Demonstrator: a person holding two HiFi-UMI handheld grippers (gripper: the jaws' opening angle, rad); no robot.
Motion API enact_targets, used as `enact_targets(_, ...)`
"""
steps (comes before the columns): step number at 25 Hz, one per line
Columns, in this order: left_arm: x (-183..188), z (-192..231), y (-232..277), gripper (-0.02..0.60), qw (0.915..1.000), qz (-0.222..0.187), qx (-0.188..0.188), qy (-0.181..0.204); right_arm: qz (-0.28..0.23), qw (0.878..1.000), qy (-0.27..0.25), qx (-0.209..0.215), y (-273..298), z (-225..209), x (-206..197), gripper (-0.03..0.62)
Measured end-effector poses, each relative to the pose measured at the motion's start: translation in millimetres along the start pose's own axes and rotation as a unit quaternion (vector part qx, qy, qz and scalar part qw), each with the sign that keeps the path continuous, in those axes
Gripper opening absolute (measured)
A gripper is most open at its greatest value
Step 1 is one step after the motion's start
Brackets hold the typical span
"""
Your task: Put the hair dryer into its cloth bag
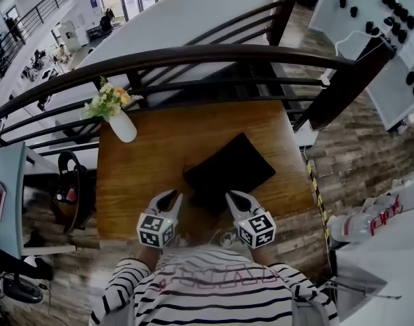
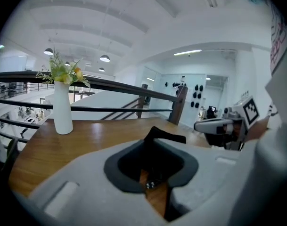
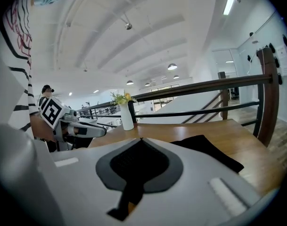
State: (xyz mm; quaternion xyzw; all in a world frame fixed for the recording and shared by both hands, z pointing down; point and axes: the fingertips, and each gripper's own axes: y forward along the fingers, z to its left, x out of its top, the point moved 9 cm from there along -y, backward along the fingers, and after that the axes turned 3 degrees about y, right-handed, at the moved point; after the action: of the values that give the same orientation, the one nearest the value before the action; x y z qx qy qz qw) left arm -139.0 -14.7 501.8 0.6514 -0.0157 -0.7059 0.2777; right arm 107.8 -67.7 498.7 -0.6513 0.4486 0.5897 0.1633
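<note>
The black cloth bag [image 1: 230, 168] lies across the middle of the wooden table [image 1: 139, 175], its near edge toward me. My left gripper [image 1: 174, 197] is at the bag's near left corner, jaws nearly together with black cloth [image 2: 164, 135] standing up out of them. My right gripper [image 1: 230, 195] is at the near right edge, jaws shut with dark cloth between the pads; the rest of the bag [image 3: 209, 152] spreads to the right. Each gripper view shows the other gripper, the right [image 2: 214, 125] and the left [image 3: 94, 131]. No hair dryer shows in any view.
A white vase with flowers [image 1: 123, 126] stands at the table's far left corner. A dark curved railing [image 1: 193, 56] runs just behind the table. A white board with black knobs [image 1: 390, 19] is at the far right. My striped sleeves sit at the table's front edge.
</note>
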Motion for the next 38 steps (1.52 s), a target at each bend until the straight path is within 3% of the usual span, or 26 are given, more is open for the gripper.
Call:
enact_targets(5,7.0,-0.7,-7.5,0.003,0.9999,-0.007,0.007,0.001,0.003,1.0,0.0,0.009,-1.7,1.0,4.5,0.0)
enact_targets(25,4.0,-1.8,-14.6,0.003,0.9998,0.015,0.006,-0.01,0.029,0.999,-0.016,0.044,16.0,9.5,17.0,0.0)
enact_targets(38,1.6,-0.1,-16.3,0.002,0.9995,0.015,0.017,-0.022,0.038,0.998,-0.023,0.043,21.4,9.0,18.9,0.0)
